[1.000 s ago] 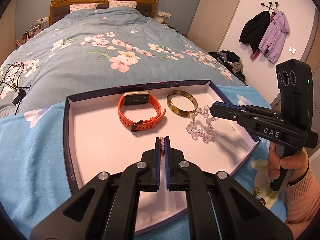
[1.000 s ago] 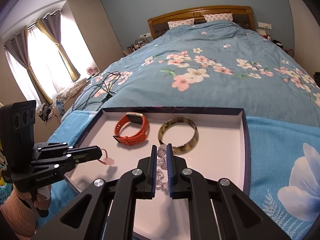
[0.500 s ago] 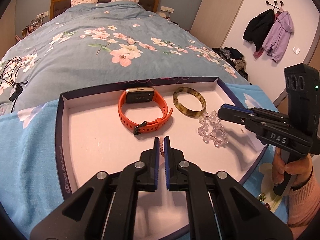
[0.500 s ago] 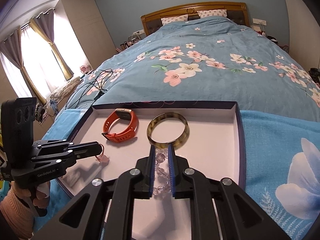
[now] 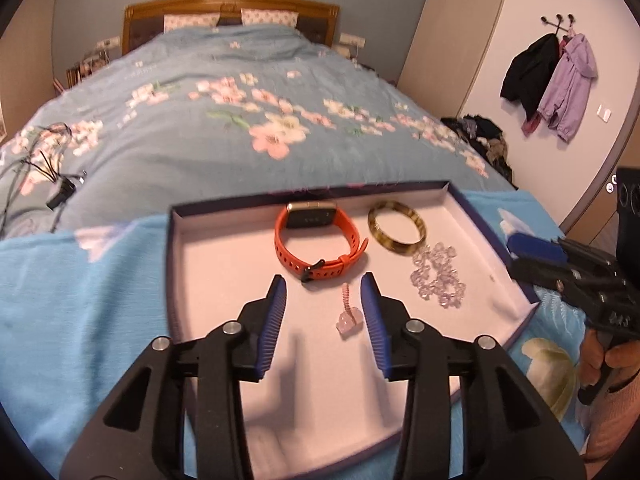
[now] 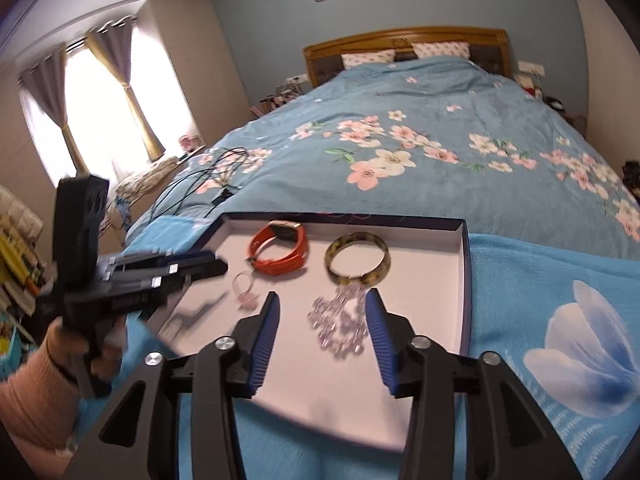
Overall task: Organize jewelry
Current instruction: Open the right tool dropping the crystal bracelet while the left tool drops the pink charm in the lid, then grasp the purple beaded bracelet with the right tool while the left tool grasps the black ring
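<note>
Jewelry [image 5: 347,316] between parted left tongs [image 5: 323,288]

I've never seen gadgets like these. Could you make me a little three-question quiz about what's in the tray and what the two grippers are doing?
1. True or false: the left gripper is open.
2. Which piece lies nearest the right gripper? A) orange watch B) crystal bead bracelet C) tortoiseshell bangle
3. How many pieces lie in the tray?

Key: 1. True; the pink charm lies loose between its fingers. 2. B. 3. Four.
</note>
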### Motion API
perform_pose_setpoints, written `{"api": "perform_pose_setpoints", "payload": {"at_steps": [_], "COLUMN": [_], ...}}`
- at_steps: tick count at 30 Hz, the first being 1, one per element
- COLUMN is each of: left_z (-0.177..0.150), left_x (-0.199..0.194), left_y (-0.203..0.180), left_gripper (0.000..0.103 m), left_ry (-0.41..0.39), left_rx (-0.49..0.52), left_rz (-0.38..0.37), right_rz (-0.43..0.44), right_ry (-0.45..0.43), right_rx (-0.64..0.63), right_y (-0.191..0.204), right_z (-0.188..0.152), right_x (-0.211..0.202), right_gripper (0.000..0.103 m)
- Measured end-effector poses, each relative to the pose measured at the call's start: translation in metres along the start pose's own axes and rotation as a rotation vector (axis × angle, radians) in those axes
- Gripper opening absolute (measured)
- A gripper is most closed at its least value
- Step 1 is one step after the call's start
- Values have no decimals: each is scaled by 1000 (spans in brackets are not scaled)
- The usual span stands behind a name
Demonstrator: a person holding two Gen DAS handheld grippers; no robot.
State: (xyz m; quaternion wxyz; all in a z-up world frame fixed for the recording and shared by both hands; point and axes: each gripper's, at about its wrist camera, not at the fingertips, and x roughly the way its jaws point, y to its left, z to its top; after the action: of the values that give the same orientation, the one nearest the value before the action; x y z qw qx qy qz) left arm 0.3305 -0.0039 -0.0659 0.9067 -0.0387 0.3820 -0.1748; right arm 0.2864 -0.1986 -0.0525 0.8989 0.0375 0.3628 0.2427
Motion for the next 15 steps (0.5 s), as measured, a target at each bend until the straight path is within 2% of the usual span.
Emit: {"api": "perform_pose_setpoints", "payload": {"at_steps": [8,15], "left_z": [-29,-86], "left_x": [-65,-107], "left_y": [-11,-23], "left_gripper": [42,43], "left_ry": [-74,-80], "left_rx": [57,98], "left_rz": [-30,-44], "right_rz": [0,17], "right_ry": [60,98], "right_rx": [-98,-33], "right_y": [15,9], "right_z": [-51,-93], "right_x": [-40,-55], "right_gripper": [45,44]}}
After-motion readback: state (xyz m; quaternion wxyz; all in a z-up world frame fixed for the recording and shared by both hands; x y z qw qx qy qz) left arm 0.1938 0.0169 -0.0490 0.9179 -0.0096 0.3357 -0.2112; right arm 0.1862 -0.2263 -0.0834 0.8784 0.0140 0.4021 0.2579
